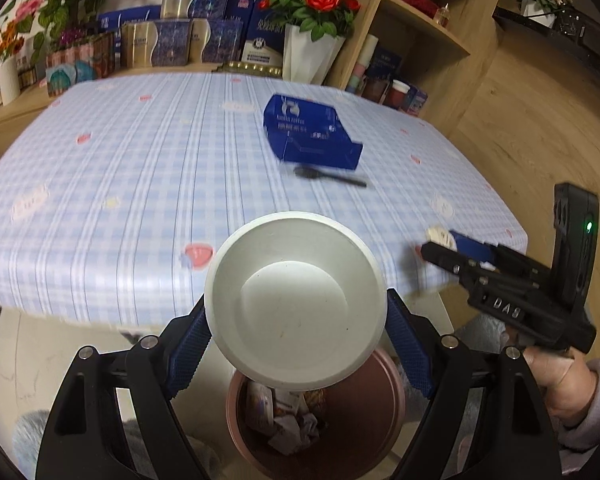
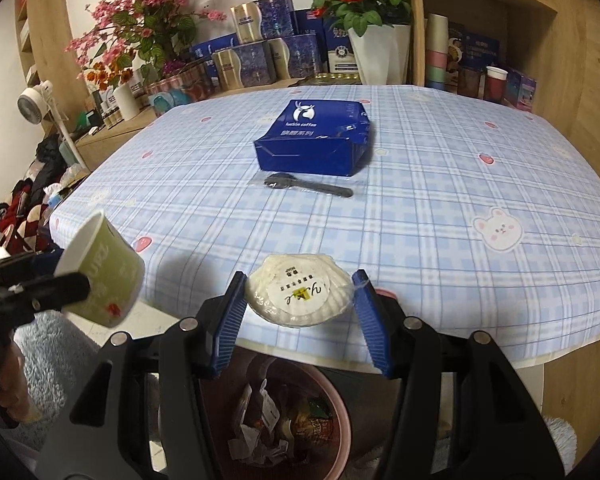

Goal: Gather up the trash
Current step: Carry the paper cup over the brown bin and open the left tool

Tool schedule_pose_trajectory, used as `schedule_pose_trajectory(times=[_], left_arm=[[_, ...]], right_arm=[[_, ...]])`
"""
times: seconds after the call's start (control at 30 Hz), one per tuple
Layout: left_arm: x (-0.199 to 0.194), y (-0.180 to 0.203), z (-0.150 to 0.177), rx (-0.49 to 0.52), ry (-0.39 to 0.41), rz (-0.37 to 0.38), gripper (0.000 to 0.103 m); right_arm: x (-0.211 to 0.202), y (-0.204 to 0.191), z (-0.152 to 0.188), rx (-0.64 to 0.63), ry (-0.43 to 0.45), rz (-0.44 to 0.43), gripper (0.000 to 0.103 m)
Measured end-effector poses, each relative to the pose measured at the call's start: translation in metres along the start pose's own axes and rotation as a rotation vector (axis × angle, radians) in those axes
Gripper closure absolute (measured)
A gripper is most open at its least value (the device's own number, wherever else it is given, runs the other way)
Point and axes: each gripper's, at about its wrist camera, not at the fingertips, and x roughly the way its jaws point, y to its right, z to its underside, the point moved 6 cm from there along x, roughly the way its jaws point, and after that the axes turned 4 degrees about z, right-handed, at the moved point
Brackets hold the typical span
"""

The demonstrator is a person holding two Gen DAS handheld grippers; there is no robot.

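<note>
A table (image 2: 440, 184) covered with a blue checked cloth is seen beyond both tools, and below them, just past its near edge, a pink bin (image 2: 340, 408) half filled with wrappers is waiting. A paper cup (image 1: 296, 300) is clamped between the wide-set pads of the left gripper (image 1: 296, 332), its long axis tilted along the fingers and its mouth turned back toward the camera, probably so that it can be dropped straight into the bin. A wrapped shell-shaped soap (image 2: 300, 296) is pinched by the right gripper (image 2: 300, 316) at a middling width, lying flat with its long axis across the jaws, while a blue box (image 2: 316, 140) and a black spoon (image 2: 308, 186) are left farther ahead.
</note>
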Motion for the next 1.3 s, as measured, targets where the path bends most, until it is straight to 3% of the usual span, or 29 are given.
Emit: schedule_pose_trajectory(times=[0.43,0.8,0.97,1.1,1.2,1.3], left_arm=[[0.037,0.005,0.063,-0.050,-0.170,0.094,0.023],[0.105,0.015,0.116,-0.095,-0.468,0.168,0.022],[0.126,0.027,0.125,-0.045,-0.522,0.164,0.022],[0.129,0.039,0.131,-0.014,-0.560,0.231,0.019],[0.124,0.036,0.129,-0.017,-0.542,0.246,0.009],[0.117,0.029,0.120,-0.076,-0.491,0.259,0.006]], right_arm=[[-0.010,-0.015,0.025,-0.035,-0.004,-0.011,0.048],[-0.011,-0.017,0.045,-0.038,-0.016,-0.025,0.048],[-0.012,-0.015,0.047,-0.033,-0.019,-0.029,0.048],[-0.013,-0.012,0.047,-0.025,-0.016,-0.025,0.048],[-0.013,-0.011,0.048,-0.019,-0.016,-0.025,0.048],[-0.014,-0.011,0.048,-0.021,-0.016,-0.024,0.048]])
